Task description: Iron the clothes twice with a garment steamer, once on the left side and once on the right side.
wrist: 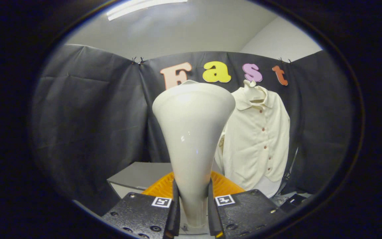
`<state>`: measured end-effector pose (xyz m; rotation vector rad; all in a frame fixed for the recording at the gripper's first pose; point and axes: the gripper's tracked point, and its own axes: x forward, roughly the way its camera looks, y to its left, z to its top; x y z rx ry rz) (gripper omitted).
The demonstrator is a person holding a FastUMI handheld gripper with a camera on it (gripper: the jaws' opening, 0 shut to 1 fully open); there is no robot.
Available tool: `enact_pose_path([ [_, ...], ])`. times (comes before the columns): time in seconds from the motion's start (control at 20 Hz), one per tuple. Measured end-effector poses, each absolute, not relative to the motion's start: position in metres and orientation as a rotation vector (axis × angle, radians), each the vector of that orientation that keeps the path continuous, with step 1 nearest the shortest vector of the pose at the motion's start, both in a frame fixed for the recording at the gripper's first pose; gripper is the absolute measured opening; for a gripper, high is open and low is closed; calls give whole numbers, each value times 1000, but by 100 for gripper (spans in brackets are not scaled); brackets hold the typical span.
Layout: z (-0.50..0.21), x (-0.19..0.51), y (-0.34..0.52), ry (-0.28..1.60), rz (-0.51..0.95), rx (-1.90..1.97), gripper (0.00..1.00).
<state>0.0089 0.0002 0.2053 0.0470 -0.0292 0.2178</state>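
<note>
A cream garment steamer (192,132) stands upright between my fingers, its narrow handle clamped by both and its wide head flaring upward. My gripper (193,202) is shut on that handle. Beyond the steamer and to its right, a cream button-up shirt (260,139) hangs on a hanger against the black cloth wall. The steamer's head hides the shirt's left sleeve edge, and a clear gap separates steamer and shirt.
An orange ribbed basket (222,186) sits just ahead of the fingers, behind the steamer's handle. A grey tabletop (138,174) lies beyond it to the left. Black cloth walls close in on both sides and behind.
</note>
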Motion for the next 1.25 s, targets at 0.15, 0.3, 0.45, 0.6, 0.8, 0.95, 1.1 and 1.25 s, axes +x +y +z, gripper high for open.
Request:
enact_pose_path([
  [0.15, 176, -1, -6, 15, 217, 26, 34],
  [0.3, 145, 1, -12, 67, 215, 18, 34],
  [0.45, 125, 2, -12, 83, 211, 54, 34],
  [0.6, 108, 3, -15, 113, 200, 69, 34],
  [0.8, 101, 6, -15, 124, 188, 85, 34],
  [0.95, 100, 9, -14, 130, 184, 75, 34],
  [1.1, 98, 12, -11, 128, 183, 64, 34],
  [1.25, 98, 16, -5, 137, 189, 61, 34],
])
